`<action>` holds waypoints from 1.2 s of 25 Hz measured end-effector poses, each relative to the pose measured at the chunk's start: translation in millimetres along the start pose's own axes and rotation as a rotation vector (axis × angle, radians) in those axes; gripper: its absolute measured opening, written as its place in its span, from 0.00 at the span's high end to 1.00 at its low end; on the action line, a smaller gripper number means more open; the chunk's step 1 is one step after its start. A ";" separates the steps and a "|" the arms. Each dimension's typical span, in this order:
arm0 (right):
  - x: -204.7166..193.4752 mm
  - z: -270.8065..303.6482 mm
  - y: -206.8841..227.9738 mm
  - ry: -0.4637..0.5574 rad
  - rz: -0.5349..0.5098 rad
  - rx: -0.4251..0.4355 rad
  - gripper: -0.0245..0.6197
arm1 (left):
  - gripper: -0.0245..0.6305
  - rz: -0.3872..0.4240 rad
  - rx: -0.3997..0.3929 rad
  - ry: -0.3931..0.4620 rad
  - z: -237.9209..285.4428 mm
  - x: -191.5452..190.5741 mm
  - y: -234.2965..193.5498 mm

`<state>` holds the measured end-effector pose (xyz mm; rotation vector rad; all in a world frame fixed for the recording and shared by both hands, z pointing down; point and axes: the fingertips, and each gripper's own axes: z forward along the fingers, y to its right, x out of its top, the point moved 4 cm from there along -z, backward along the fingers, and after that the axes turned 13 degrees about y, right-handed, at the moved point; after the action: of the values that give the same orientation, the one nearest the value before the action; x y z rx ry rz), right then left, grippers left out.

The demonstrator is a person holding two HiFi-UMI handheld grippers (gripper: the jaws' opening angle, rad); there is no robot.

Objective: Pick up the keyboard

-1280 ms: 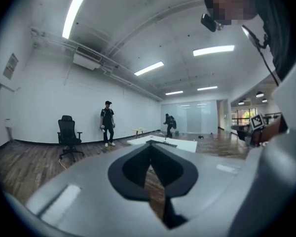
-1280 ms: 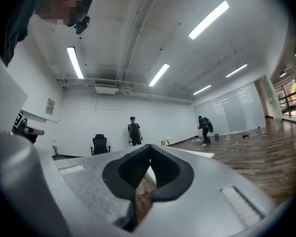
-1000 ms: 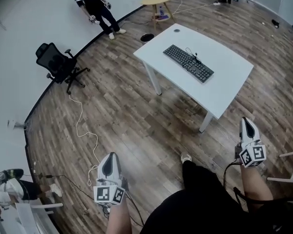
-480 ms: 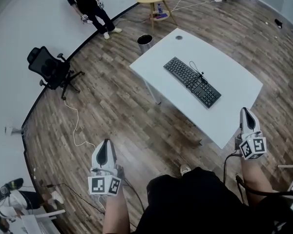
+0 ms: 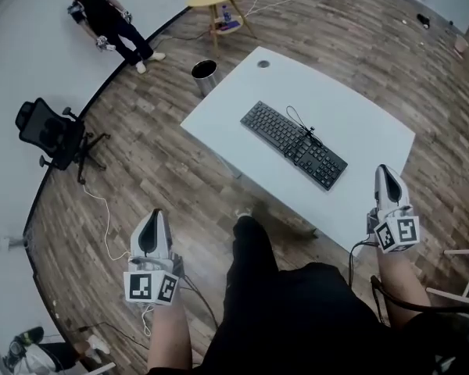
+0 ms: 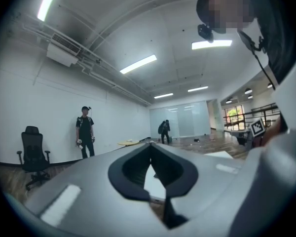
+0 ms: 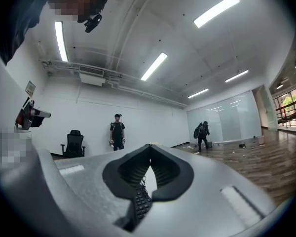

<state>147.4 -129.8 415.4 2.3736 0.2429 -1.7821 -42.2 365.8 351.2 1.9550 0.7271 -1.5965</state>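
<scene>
The black keyboard [image 5: 294,144] lies slantwise in the middle of the white table [image 5: 367,123], with its thin cable [image 5: 296,120] looped on top. Nothing grips it. The right gripper [image 5: 385,176] is near the table's near edge, apart from the keyboard, its jaws pressed together and empty. The left gripper [image 5: 150,223] is over the wooden floor [image 5: 164,170], further off, its jaws also together and empty. By the table's far corner stands a round bin [image 5: 204,73]; I cannot tell what is inside it.

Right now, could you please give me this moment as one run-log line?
stage: pre-grasp | keyboard: untouched on white table | left gripper: shut, empty | right gripper: shut, empty
</scene>
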 end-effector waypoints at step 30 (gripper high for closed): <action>-31.8 29.7 -22.2 -0.113 -0.156 -0.866 0.96 | 0.96 -0.254 -1.066 -0.301 476.5 -218.6 15.0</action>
<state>105.9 -115.9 437.0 1.6567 0.9733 -1.4248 -406.4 11.5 481.2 0.8592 1.3580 -1.1701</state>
